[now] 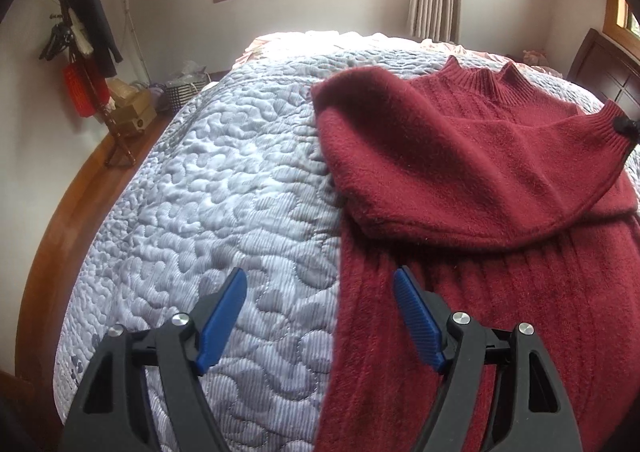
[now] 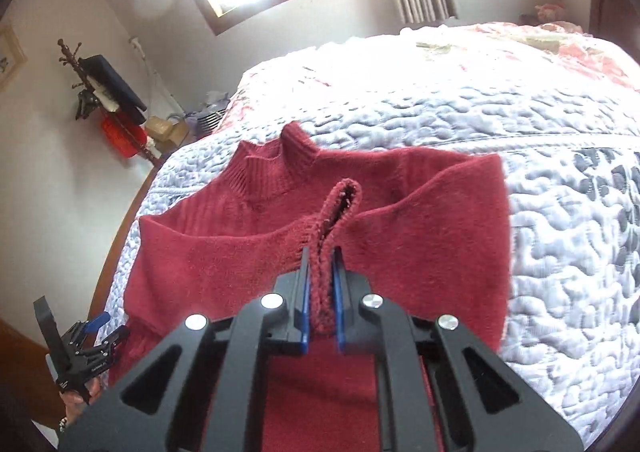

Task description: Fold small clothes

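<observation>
On the bed's grey quilted cover (image 1: 208, 180) lies the dark red sweater (image 1: 460, 156), collar toward the window, one sleeve (image 1: 472, 188) folded across its chest. My right fingers (image 2: 321, 264) are pressed tight on that sleeve's ribbed cuff (image 2: 342, 198) — it loops up between the blue pads. My left fingers (image 1: 320, 286) hang spread wide and empty above the sweater's edge — one tip over quilt, one over knit.

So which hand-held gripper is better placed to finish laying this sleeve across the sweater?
Right. The right hand-held gripper is shut on the sleeve cuff over the red sweater; the left hand-held gripper is open, holding nothing.
</observation>
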`<state>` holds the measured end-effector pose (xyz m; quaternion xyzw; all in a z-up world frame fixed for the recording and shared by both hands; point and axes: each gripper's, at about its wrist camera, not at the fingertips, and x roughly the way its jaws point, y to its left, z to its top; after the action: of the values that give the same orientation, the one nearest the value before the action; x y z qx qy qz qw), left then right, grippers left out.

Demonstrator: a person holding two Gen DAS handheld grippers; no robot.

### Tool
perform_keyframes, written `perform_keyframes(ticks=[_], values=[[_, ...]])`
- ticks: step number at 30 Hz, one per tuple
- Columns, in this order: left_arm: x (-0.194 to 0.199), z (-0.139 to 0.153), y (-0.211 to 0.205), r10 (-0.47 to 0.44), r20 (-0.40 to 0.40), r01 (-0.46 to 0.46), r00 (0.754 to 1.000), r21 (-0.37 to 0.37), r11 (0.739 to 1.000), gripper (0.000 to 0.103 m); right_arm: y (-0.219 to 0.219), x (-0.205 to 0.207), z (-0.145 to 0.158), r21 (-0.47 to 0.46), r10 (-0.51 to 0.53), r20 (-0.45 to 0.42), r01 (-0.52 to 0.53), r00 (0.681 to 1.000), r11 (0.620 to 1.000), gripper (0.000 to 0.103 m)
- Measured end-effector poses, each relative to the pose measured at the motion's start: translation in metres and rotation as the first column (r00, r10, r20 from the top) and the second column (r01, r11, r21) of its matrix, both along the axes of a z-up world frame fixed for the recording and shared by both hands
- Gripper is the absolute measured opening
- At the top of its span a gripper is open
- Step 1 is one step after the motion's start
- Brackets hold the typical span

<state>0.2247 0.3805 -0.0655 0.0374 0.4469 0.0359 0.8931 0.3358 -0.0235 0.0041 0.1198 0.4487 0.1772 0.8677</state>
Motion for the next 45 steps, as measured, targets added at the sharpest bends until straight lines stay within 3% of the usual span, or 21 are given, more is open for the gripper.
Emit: perform_keyframes(ticks=[6,11,13,14,16,19,23,26,29,30,32,34,37,42,45], values=[[0.027,-0.007,-0.023,0.015,-0.003,-0.015,1.0,0.11,0.994,0.076,-0.014,0.002,-0.025,-0.024,-0.006,-0.057,0.005,0.998,1.0,0.008],[0.028,-0.013,-0.011,0.043,-0.022,-0.041,0.999,0.09,0.995,0.078,-0.028,-0.002,-0.02,0.039,-0.034,0.016,0.033,0.999,0.999,0.008],[0.027,-0.016,-0.001,0.076,-0.022,-0.073,0.997,0.102,0.992,0.079,-0.035,-0.004,-0.018,-0.006,-0.071,0.046,0.072,0.996,0.997,0.008],[0.026,-0.017,0.006,0.083,-0.029,-0.08,0.996,0.075,0.994,0.08,-0.035,-0.002,-0.021,-0.051,-0.08,0.048,0.082,0.996,0.995,0.008],[0.026,-0.017,0.016,0.094,-0.044,-0.093,0.995,0.02,0.995,0.08,-0.036,0.003,-0.039,-0.09,-0.079,-0.01,0.077,0.997,0.993,0.008],[0.021,-0.01,0.013,0.086,-0.022,-0.085,0.996,0.006,0.996,0.078,-0.04,0.004,-0.06,-0.08,-0.081,-0.061,0.076,0.995,0.994,0.009],[0.021,-0.005,-0.012,0.002,-0.002,-0.002,1.0,0.059,0.998,0.078,-0.043,0.0,-0.057,-0.046,-0.07,-0.067,0.067,0.995,0.997,0.012],[0.039,-0.008,-0.022,-0.003,-0.02,0.005,1.0,0.091,0.996,0.078,-0.042,0.0,-0.054,-0.052,-0.058,-0.078,0.054,0.995,0.997,0.013],[0.06,-0.02,-0.014,0.046,-0.066,-0.041,0.997,0.064,0.997,0.075,-0.042,0.001,-0.055,-0.031,-0.048,-0.087,0.046,0.995,0.998,0.012],[0.063,-0.022,-0.006,0.063,-0.081,-0.062,0.995,0.017,0.998,0.072,-0.041,0.0,-0.056,-0.036,-0.043,-0.087,0.04,0.995,0.999,0.01],[0.061,-0.019,0.01,0.109,-0.078,-0.116,0.991,-0.086,0.99,0.049,-0.038,-0.001,-0.057,-0.039,-0.032,-0.09,0.029,0.995,0.999,0.01],[0.054,-0.013,0.027,0.137,-0.064,-0.147,0.988,-0.183,0.972,0.041,-0.035,-0.002,-0.059,-0.012,-0.012,-0.093,0.011,0.996,1.0,0.01],[0.049,-0.013,0.042,0.165,-0.076,-0.179,0.983,-0.257,0.95,0.039,-0.031,-0.002,-0.064,-0.003,-0.003,-0.103,0.003,0.995,1.0,0.01],[0.047,-0.022,0.03,0.138,-0.074,-0.148,0.988,-0.166,0.975,0.04,-0.027,0.001,-0.074,-0.044,-0.013,-0.12,0.007,0.993,0.999,0.009],[0.043,-0.019,0.025,0.124,-0.074,-0.134,0.99,-0.144,0.98,0.049,-0.028,-0.003,-0.069,-0.045,-0.01,-0.122,0.004,0.993,0.999,0.013]])
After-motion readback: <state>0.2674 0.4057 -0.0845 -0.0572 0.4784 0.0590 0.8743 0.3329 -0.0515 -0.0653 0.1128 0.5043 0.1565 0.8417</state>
